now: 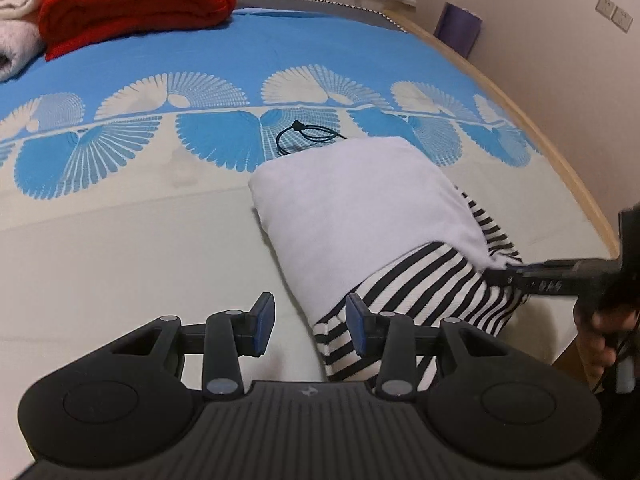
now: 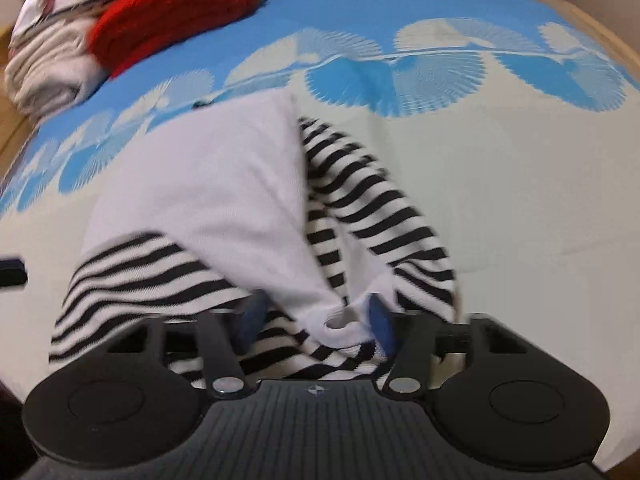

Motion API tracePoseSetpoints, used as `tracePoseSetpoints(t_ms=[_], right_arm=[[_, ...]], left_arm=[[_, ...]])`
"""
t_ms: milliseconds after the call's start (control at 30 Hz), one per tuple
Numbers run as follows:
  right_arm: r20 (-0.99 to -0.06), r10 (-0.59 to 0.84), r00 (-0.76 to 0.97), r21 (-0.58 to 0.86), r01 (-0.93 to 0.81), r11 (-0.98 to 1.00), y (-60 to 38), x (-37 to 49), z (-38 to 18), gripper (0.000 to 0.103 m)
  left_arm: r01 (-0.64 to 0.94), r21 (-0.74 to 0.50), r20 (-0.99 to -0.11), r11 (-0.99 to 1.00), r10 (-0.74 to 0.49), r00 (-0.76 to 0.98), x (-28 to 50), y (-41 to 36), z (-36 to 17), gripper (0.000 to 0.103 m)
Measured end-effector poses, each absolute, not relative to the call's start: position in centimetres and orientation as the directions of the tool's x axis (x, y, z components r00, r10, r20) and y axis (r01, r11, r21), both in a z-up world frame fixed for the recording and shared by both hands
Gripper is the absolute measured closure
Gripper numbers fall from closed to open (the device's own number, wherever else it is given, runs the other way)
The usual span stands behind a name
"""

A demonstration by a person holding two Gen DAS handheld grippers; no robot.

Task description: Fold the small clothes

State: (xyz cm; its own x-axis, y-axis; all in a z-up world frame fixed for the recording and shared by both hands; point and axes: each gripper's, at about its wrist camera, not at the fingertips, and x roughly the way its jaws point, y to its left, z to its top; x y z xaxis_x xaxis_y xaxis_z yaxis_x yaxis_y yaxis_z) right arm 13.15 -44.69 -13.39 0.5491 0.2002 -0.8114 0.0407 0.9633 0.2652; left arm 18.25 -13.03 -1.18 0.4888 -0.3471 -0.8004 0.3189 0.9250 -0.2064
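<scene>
A small garment, white [image 1: 360, 208] with black-and-white striped parts [image 1: 432, 292], lies on the bed, its white part folded over the stripes. My left gripper [image 1: 310, 326] is open and empty just off its near left edge, the right pad over the striped hem. In the right wrist view the garment [image 2: 224, 184] fills the middle. My right gripper [image 2: 316, 318] has its jaws apart with a bunched white corner [image 2: 340, 320] lying between the pads; the view is blurred. It also shows at the right edge of the left wrist view [image 1: 516, 276], touching the cloth.
The bed cover [image 1: 120, 260] is cream near me and blue with white fan patterns farther off. A black hair tie [image 1: 304, 138] lies just beyond the garment. A red blanket [image 1: 136, 4] and white folded towels [image 1: 16, 20] sit at the far left. The bed's wooden edge [image 1: 576, 184] runs along the right.
</scene>
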Motion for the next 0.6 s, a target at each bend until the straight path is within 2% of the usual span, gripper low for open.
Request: tracePoseSetpoints(t_ms=[33, 100, 133, 167, 233, 267, 300, 367, 433, 500, 533, 600], right_arm=[[-0.811, 0.194, 0.552, 0.239, 0.009, 0.971, -44.1, 13.0, -13.2, 0.092], [-0.780, 0.208, 0.591, 0.236, -0.031, 0.971, -43.8, 12.1, -12.0, 0.096], [-0.735, 0.245, 0.632, 0.286, -0.039, 0.957, -44.4, 11.4, -10.8, 0.097], [-0.633, 0.302, 0.713, 0.396, -0.037, 0.918, -45.9, 10.1, -8.8, 0.098], [-0.446, 0.344, 0.826, 0.588, -0.019, 0.808, -49.6, 7.4, -6.4, 0.100], [-0.398, 0.335, 0.854, 0.643, 0.000, 0.766, -51.3, 6.1, -6.0, 0.102], [-0.406, 0.314, 0.858, 0.651, 0.031, 0.759, -52.3, 5.2, -6.0, 0.102], [-0.504, 0.285, 0.816, 0.600, 0.093, 0.795, -52.7, 4.6, -6.8, 0.102], [-0.636, 0.284, 0.718, 0.526, 0.134, 0.840, -52.3, 4.8, -8.6, 0.102], [-0.725, 0.278, 0.630, 0.469, 0.156, 0.870, -51.8, 5.2, -10.3, 0.102], [-0.756, 0.273, 0.595, 0.441, 0.155, 0.884, -51.4, 5.3, -11.1, 0.102], [-0.795, 0.259, 0.549, 0.388, 0.130, 0.913, -50.6, 5.8, -11.9, 0.102]], left_arm=[[0.317, -0.212, -0.798, 0.924, -0.351, 0.490, 18.2, -13.2, -1.0, 0.060], [0.309, -0.228, -0.794, 0.923, -0.360, 0.489, 18.3, -13.2, -1.0, 0.059], [0.303, -0.244, -0.792, 0.921, -0.369, 0.486, 18.2, -13.0, -0.9, 0.055], [0.293, -0.263, -0.789, 0.919, -0.379, 0.483, 18.2, -12.9, -0.9, 0.048], [0.279, -0.310, -0.782, 0.909, -0.410, 0.470, 18.2, -12.8, -1.0, 0.043], [0.279, -0.327, -0.782, 0.903, -0.424, 0.456, 18.2, -13.0, -1.1, 0.043], [0.282, -0.347, -0.783, 0.894, -0.442, 0.438, 18.2, -13.3, -1.3, 0.041], [0.286, -0.382, -0.783, 0.879, -0.472, 0.405, 18.2, -14.0, -1.9, 0.032], [0.282, -0.400, -0.792, 0.872, -0.484, 0.373, 18.2, -14.7, -2.7, 0.030], [0.266, -0.411, -0.815, 0.872, -0.482, 0.321, 18.4, -15.5, -4.1, 0.029], [0.264, -0.405, -0.833, 0.875, -0.472, 0.289, 18.4, -16.0, -5.0, 0.029], [0.293, -0.315, -0.887, 0.903, -0.390, 0.247, 18.1, -17.2, -6.9, 0.027]])
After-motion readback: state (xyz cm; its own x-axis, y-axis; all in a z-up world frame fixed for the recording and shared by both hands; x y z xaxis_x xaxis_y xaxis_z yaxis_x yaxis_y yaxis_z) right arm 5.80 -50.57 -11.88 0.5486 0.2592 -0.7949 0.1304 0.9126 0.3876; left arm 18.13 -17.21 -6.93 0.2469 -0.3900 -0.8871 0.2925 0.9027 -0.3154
